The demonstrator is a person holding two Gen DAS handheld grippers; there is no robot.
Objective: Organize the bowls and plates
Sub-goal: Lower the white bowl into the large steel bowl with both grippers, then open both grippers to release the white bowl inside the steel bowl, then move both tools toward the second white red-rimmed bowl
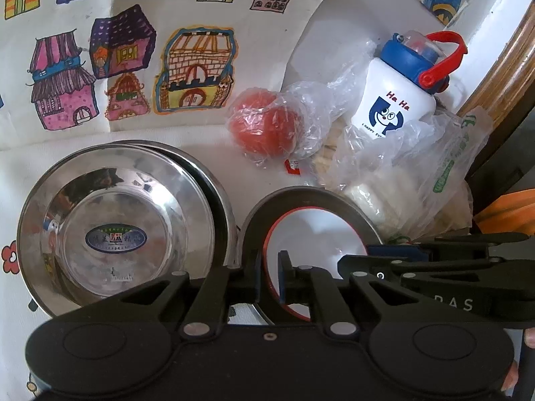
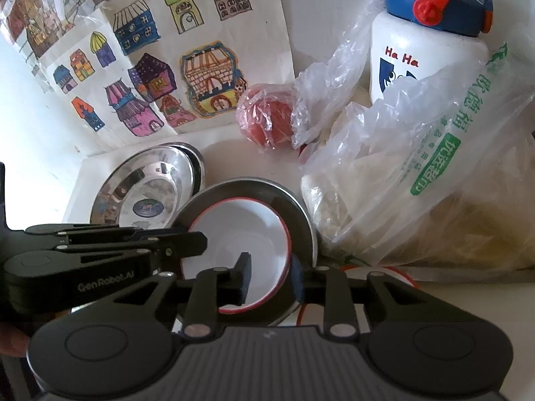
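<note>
A white bowl with a red rim [image 1: 314, 234] sits inside a steel plate [image 1: 301, 197]; both show in the right wrist view too, the bowl [image 2: 247, 230] and the plate [image 2: 301, 214]. My left gripper [image 1: 270, 275] is shut on the left rim of the bowl and plate. My right gripper [image 2: 272, 280] is shut on the bowl's right rim. A stack of steel plates [image 1: 110, 220] lies to the left, also in the right wrist view [image 2: 147, 187].
A wrapped red tomato [image 1: 264, 123], a white bottle with a blue lid [image 1: 398, 100] and plastic bags of food [image 2: 418, 180] crowd the right. A paper with drawn houses [image 1: 133, 50] leans behind.
</note>
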